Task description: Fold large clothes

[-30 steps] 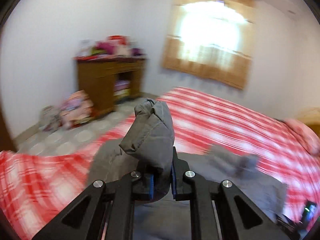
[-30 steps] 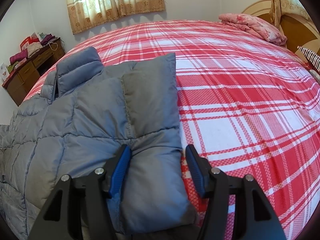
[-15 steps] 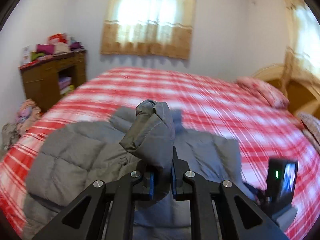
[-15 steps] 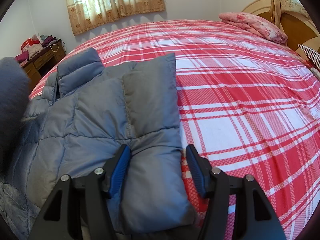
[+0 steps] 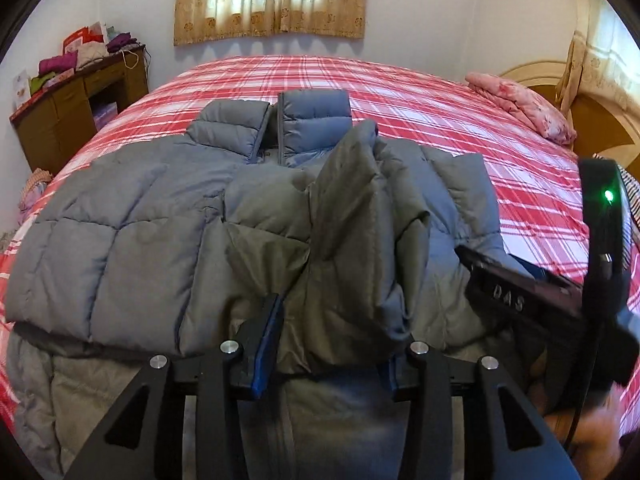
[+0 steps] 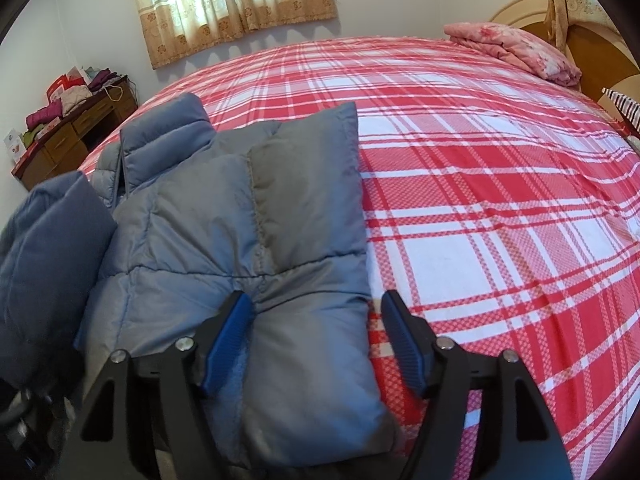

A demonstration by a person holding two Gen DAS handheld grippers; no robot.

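A grey-blue puffer jacket (image 5: 132,220) lies spread on the red plaid bed (image 5: 420,92), collar toward the window. Its left sleeve (image 5: 352,248) is folded across the body and lies between the wide-apart fingers of my left gripper (image 5: 328,344), which is open. In the right wrist view the jacket's right sleeve (image 6: 304,216) lies folded along the body's edge. My right gripper (image 6: 320,340) is open, its fingers either side of the sleeve's lower end. The other gripper's body (image 5: 560,300) shows at the right of the left wrist view.
A pink folded blanket (image 6: 516,48) lies by the wooden headboard (image 6: 592,56) at the far right. A brown desk (image 5: 76,116) piled with clothes stands against the left wall. A curtained window (image 5: 272,0) is behind the bed.
My left gripper swung right across the jacket with the sleeve, lowered it onto the body and opened its fingers. My right gripper stayed still and open.
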